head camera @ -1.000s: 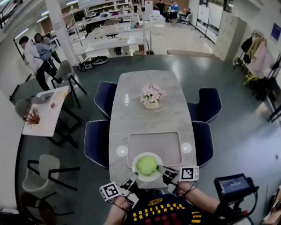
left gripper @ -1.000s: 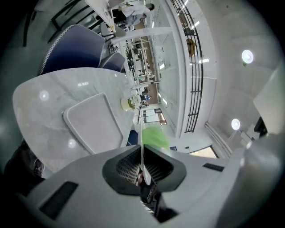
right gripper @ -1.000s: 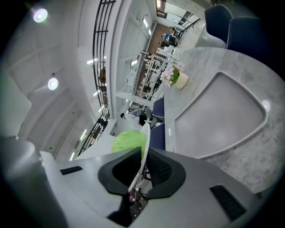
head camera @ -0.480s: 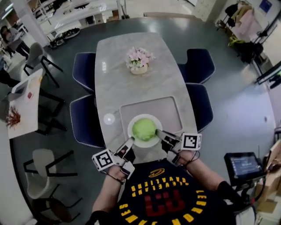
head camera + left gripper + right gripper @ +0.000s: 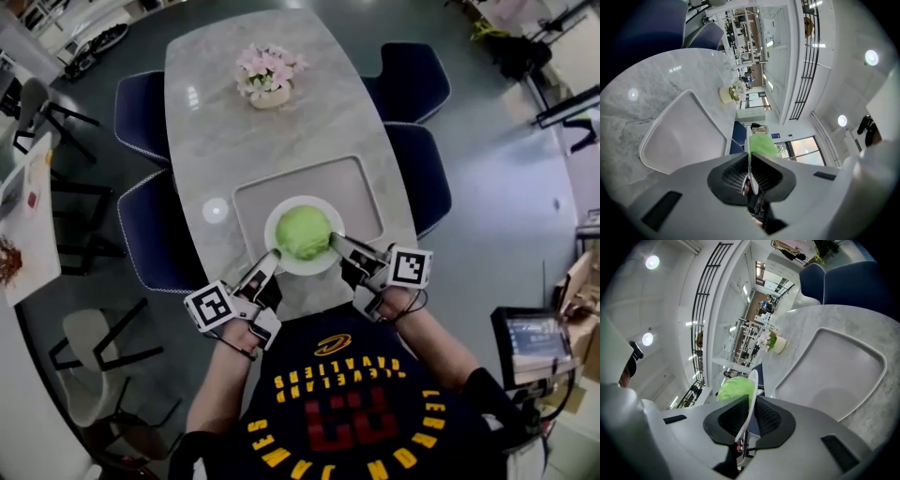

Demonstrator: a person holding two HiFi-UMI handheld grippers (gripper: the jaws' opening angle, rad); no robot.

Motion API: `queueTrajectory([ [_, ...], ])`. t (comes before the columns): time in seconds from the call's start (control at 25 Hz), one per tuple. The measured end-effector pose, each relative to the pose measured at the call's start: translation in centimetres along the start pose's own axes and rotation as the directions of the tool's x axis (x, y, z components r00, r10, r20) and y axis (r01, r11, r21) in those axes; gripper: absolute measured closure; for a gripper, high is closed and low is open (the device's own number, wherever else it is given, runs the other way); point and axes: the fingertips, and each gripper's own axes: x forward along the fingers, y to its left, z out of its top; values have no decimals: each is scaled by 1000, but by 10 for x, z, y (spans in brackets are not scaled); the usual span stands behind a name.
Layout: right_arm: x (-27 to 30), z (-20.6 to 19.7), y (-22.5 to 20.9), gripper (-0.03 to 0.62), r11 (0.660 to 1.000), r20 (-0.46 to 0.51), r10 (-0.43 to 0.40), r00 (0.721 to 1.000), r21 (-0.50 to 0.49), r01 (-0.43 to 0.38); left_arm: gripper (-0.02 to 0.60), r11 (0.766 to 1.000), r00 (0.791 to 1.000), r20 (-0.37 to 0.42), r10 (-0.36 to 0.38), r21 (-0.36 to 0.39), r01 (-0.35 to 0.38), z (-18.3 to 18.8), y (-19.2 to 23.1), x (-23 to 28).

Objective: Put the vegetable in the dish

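- The vegetable (image 5: pixel 303 232), a round pale-green head, already sits in the middle of the white dish (image 5: pixel 302 270), so the task looks done as far as the placing goes.
- The dish lies over the near edge of the grey tray (image 5: pixel 361 192), close to the near edge of the worktop (image 5: pixel 197 112). I cannot tell whether it rests there or is held just clear.
- The left gripper (image 5: pixel 267 260) is clamped on the dish's left rim; in its own view the thin white rim (image 5: pixel 748 154) runs between the closed jaws, with the vegetable (image 5: pixel 761 144) behind it.
- The right gripper (image 5: pixel 339 246) pinches the opposite rim (image 5: pixel 751 385) in the same way, the vegetable (image 5: pixel 733 386) just beyond.
- Risk: each hold is a narrow pinch on a smooth rim. If one gripper rises or pulls ahead of the other, the dish would tilt and the head could roll off.
- Risk: a slip this near the worktop's edge could send the dish to the floor.
- The flower pot (image 5: pixel 267 77) stands well apart, towards the far end.
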Motion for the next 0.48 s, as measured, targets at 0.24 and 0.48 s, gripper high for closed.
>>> queueTrajectory([
  [0.24, -1, 12, -34, 565, 1000, -25, 17, 1000, 19, -16, 568, 999, 999, 16, 38, 21, -39, -5, 15, 27],
  [0.48, 5, 12, -61, 565, 999, -56, 25, 998, 33, -23, 568, 997, 997, 32, 64, 34, -66, -6, 40, 36],
])
